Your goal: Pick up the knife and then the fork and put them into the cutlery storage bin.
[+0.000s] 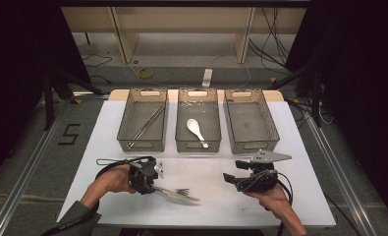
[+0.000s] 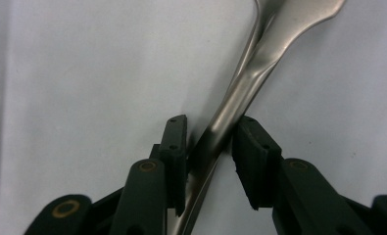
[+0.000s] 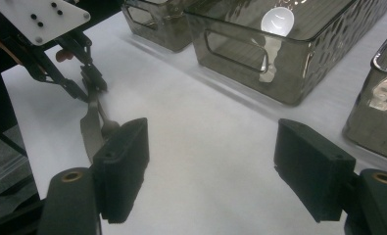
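- Left tongs point(image 2: 208, 147) closed on the handles of two metal utensils point(image 1: 179, 194) lying on the table point(image 1: 206, 172), near its front edge.
- Right tongs point(image 3: 213, 166) gape open over bare table before the baskets point(image 1: 197, 125).

On the white table point(image 1: 299, 147), 3 mesh baskets stand in a row. The middle basket point(image 1: 198, 142) holds a white spoon point(image 1: 196, 131); the basket left of it point(image 1: 143, 142) holds chopsticks point(image 1: 146, 127). Nearer the person than the middle basket, the left gripper point(image 1: 152, 186) meets metal cutlery point(image 1: 179, 194), and the right gripper point(image 1: 228, 177) rests apart.
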`<state>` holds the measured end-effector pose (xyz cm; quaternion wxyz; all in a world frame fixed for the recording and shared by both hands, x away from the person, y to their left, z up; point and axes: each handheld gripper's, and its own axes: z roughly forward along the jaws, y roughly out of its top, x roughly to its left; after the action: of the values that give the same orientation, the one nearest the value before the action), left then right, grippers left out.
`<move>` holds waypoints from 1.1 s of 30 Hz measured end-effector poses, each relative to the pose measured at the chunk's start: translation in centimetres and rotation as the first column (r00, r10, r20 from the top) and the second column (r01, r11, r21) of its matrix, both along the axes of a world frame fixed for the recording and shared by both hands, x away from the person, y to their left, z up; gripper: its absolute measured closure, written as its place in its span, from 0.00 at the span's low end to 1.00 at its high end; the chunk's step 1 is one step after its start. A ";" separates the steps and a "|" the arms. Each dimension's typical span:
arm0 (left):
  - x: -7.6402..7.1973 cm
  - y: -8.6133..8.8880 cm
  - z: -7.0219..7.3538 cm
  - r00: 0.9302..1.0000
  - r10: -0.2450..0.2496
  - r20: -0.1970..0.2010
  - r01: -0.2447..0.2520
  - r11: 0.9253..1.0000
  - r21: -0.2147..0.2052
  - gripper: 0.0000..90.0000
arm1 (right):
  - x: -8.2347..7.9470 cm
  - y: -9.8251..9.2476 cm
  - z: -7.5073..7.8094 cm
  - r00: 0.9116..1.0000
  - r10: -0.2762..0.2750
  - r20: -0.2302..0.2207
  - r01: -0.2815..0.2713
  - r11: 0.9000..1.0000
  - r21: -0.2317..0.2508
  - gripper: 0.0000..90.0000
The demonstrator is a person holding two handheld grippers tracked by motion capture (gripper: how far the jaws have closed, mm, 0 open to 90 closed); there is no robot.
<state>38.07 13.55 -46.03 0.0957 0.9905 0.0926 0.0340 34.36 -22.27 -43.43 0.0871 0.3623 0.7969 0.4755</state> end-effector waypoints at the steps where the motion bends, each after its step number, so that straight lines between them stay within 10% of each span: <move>1: -0.1 0.0 0.0 1.000 -0.011 0.003 0.011 1.000 0.006 0.76 | 0.0 0.0 0.0 1.000 0.001 -0.001 -0.001 1.000 -0.002 0.33; 20: -0.8 0.1 0.3 0.997 -0.069 -0.019 0.068 0.997 -0.019 0.89 | 0.2 0.3 -0.3 1.000 0.022 -0.017 -0.022 1.000 -0.012 0.33; 33: -0.7 0.4 1.0 0.996 0.051 -0.076 -0.057 0.996 -0.068 0.89 | 0.1 0.4 -0.2 0.999 0.030 -0.018 -0.030 1.000 -0.009 0.33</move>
<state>37.37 13.98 -45.00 0.1258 0.9843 0.1239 -0.0034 34.46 -21.83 -43.63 0.0746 0.3542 0.8051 0.4699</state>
